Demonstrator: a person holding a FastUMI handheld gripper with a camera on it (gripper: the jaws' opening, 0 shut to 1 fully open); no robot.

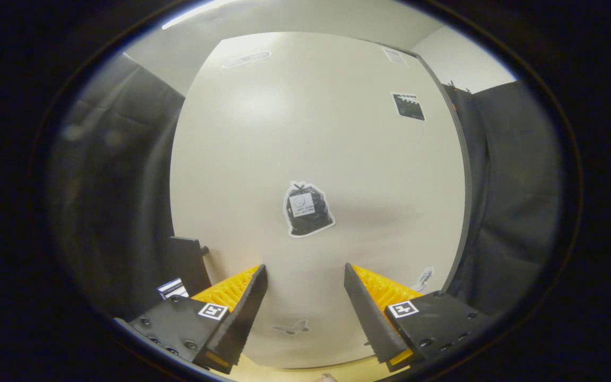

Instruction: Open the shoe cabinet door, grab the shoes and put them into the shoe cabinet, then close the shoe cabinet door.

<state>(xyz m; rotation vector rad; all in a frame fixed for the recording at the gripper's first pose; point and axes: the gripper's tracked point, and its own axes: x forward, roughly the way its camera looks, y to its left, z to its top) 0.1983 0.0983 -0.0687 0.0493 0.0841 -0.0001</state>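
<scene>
Ahead of the spread, empty gripper stands the pale cabinet door, apparently closed, a bag-shaped sticker on it.

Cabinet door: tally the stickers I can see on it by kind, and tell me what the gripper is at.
Black bag sticker: 1
Dark rectangular stickers: 1
Pale rectangular stickers: 1
Small grey figure stickers: 2, the other at
Total: 5

The gripper is open, holding nothing, facing the cabinet door.
</scene>
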